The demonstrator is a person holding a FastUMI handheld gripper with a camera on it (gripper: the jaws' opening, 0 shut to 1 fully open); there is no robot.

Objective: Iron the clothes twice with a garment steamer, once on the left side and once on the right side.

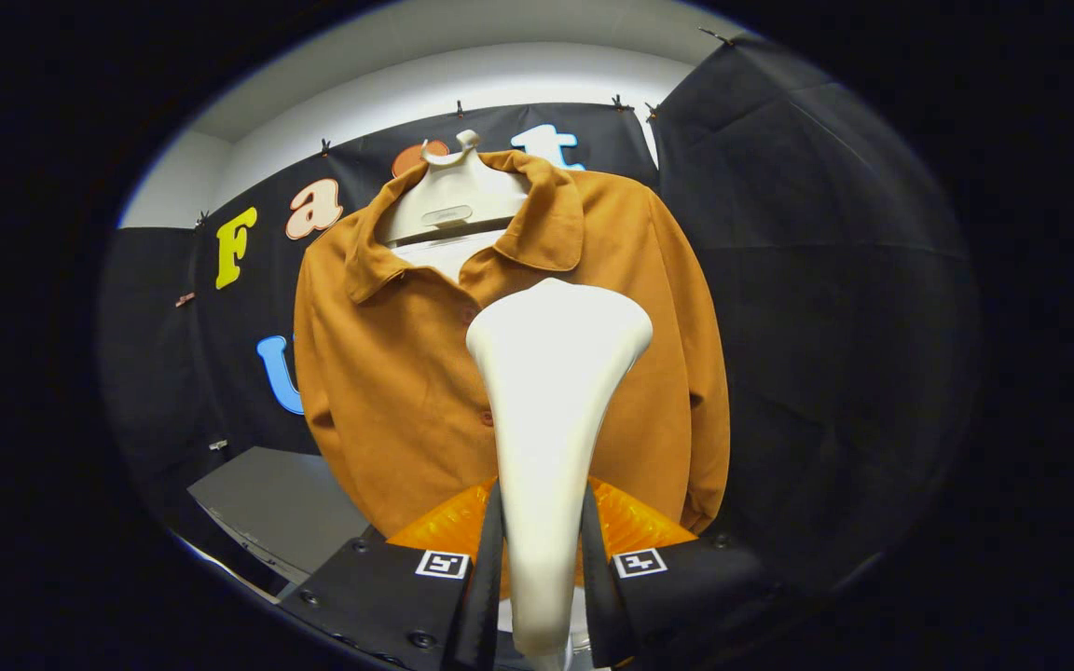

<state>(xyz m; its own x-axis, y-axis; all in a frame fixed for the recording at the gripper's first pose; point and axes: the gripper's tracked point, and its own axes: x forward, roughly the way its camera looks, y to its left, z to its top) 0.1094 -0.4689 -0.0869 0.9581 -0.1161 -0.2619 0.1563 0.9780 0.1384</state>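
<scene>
An orange-brown collared shirt [397, 373] hangs buttoned on a white hanger [451, 191] in front of the black cloth wall. My gripper [542, 550] is shut on the white garment steamer [551, 391], both fingers pressing its handle. The steamer rises from between the fingers, and its wide head sits in front of the shirt's chest, just right of the button line. I cannot tell whether the head touches the cloth. The steamer hides the middle of the shirt's front.
A grey tabletop [276, 508] lies below and to the left of the shirt. Black cloth walls [826, 326] close in behind and to the right. A white ceiling [462, 84] shows above the walls.
</scene>
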